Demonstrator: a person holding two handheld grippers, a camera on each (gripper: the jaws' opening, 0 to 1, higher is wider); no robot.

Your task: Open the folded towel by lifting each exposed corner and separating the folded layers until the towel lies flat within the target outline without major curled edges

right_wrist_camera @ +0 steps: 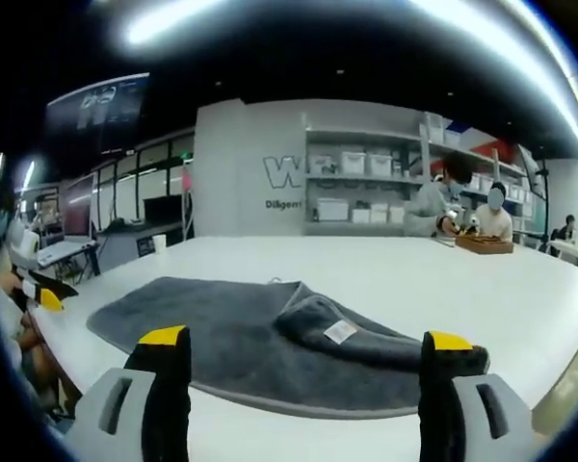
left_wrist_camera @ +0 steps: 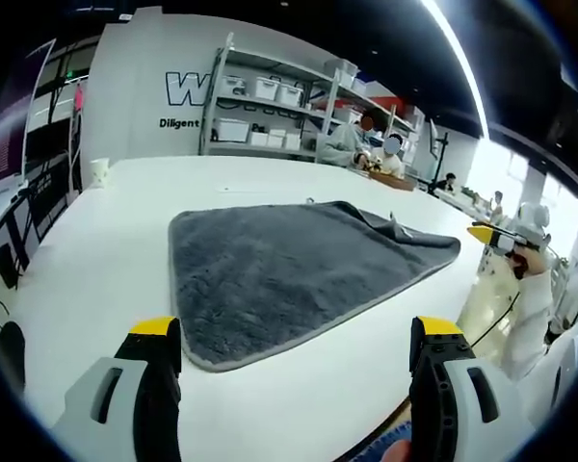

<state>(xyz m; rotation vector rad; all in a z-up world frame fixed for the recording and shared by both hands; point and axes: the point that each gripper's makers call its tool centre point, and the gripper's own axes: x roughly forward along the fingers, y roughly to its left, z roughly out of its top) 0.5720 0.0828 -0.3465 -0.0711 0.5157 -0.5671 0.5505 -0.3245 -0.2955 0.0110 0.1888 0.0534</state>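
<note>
**Plush cloth on a smooth matt table**

The towel [left_wrist_camera: 289,279] is grey cloth with a deep, fuzzy pile, matt all over, bound by a thin, smoother stitched hem. On its folded-over flap, a small white label [right_wrist_camera: 339,331] looks like flat woven fabric or paper. Under the towel, the table [left_wrist_camera: 106,260] is white, smooth and mostly matt, with a soft sheen. The left gripper [left_wrist_camera: 294,351] and right gripper [right_wrist_camera: 308,361] look like moulded plastic: pale grey shells, black jaws, yellow tips. Behind the towel, metal-looking white shelving [right_wrist_camera: 366,188] carries translucent plastic boxes.
</note>
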